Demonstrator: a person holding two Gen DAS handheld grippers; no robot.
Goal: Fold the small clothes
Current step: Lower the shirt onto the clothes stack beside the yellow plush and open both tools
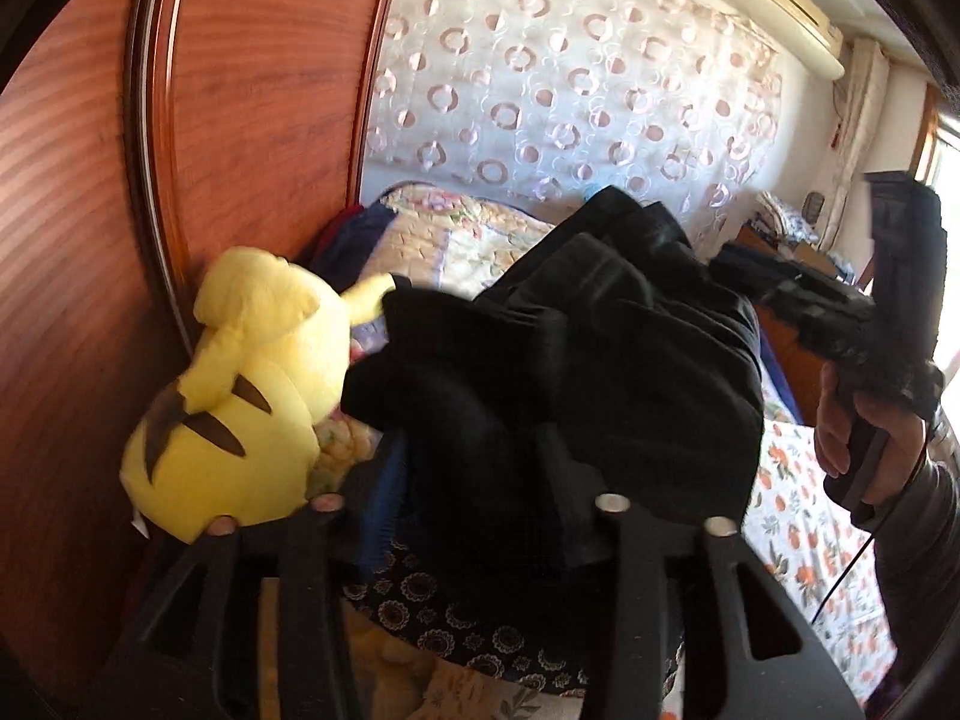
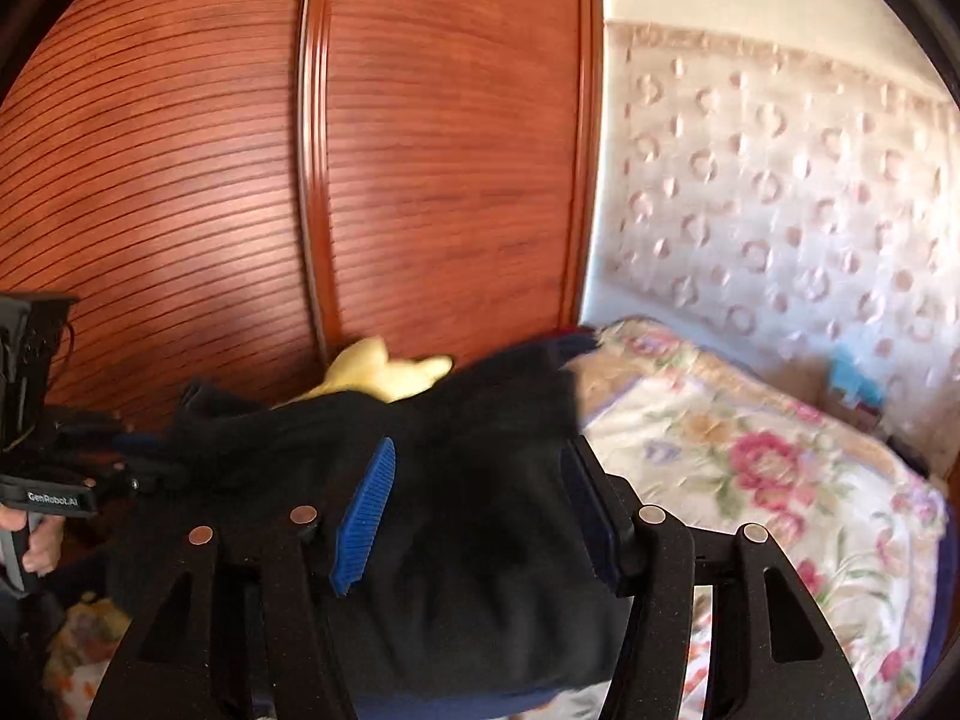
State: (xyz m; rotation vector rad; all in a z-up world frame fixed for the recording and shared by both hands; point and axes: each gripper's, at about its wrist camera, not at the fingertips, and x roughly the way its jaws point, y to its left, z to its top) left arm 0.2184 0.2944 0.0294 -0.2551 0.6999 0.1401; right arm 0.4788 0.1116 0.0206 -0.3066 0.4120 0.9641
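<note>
A soft, matte black garment (image 1: 600, 360) lies bunched in thick folds over the bed, draped across both grippers. In the left wrist view the left gripper (image 1: 474, 480) has its jaws partly apart, a ribbed blue pad (image 1: 384, 492) showing on one finger; the black cloth sits between and over the fingers, and whether the pads press on it cannot be told. In the right wrist view the right gripper (image 2: 480, 516) stands with its jaws wider apart. Its ribbed blue pad (image 2: 366, 516) stands clear of the fabric on the left side, while the dark cloth fills the gap and hangs down between the fingers.

Beside the garment, against a glossy reddish wooden wardrobe (image 1: 252, 120) with fine horizontal grooves, rests a plump yellow plush toy (image 1: 240, 390) with brown stripes on its back. The bed carries a quilted floral bedspread (image 2: 750, 480) in pink and cream. A sheer curtain (image 1: 570, 78) patterned with rings hangs behind. A hand (image 1: 864, 438) in a dark sleeve grips the right gripper's handle.
</note>
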